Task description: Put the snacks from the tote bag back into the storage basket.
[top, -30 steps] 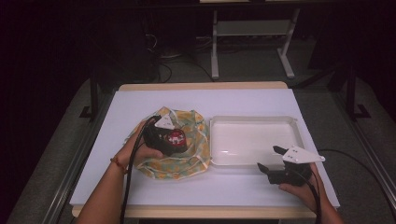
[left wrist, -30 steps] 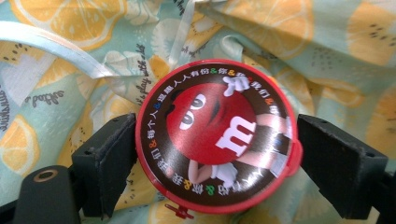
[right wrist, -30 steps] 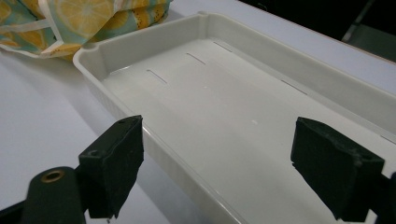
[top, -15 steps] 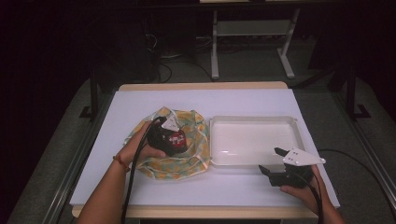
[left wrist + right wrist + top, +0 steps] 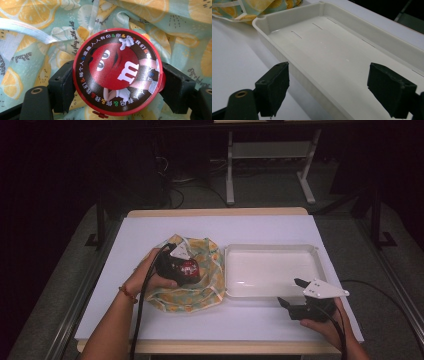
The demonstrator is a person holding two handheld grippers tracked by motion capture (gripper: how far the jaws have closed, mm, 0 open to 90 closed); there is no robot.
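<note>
The left gripper (image 5: 117,82) clamps a round red candy tin (image 5: 117,73) between its two black jaws, over a lemon-print cloth bag (image 5: 37,37) lying on the white table (image 5: 150,227). In the high view the tin (image 5: 188,268) is largely hidden by the hand and gripper. The right gripper (image 5: 329,87) hangs with jaws spread wide and empty above the near rim of a white tray (image 5: 294,63), whose far end is cut off.
</note>
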